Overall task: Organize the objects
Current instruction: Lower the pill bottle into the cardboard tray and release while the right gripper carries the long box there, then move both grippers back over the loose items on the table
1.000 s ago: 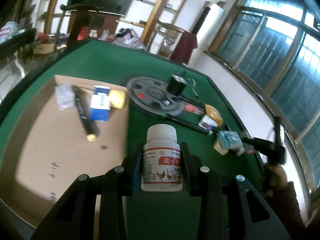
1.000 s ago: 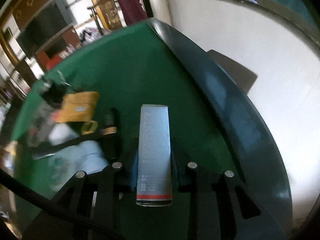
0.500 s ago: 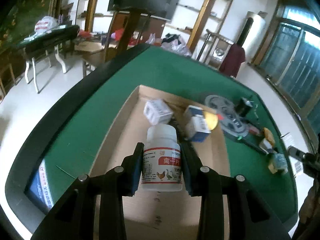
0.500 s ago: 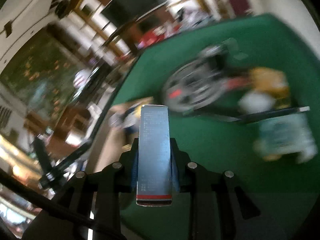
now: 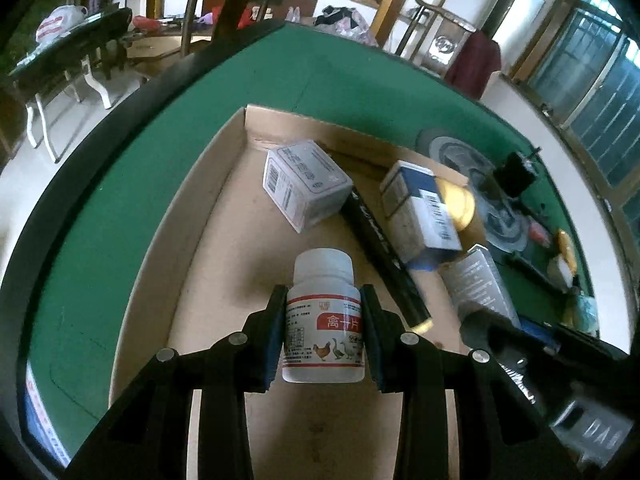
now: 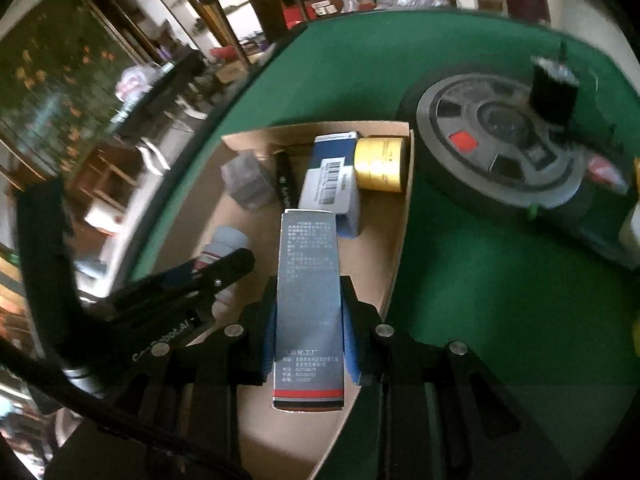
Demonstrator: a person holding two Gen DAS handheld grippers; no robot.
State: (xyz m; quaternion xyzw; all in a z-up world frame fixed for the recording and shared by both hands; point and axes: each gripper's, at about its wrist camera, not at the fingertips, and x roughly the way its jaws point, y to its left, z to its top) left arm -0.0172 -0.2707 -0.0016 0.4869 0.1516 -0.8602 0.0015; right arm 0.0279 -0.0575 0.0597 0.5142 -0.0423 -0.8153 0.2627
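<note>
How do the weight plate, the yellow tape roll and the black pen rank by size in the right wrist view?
1. weight plate, clearly largest
2. and 3. yellow tape roll and black pen: too alike to rank; the pen is longer but thinner.

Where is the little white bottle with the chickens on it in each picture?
Left wrist view: the white bottle sits low in the middle, clamped in the left gripper over the cardboard tray.
Right wrist view: the same bottle shows at the left, partly hidden behind the left gripper's fingers.
Shared landmark: the yellow tape roll at the tray's far corner.
</note>
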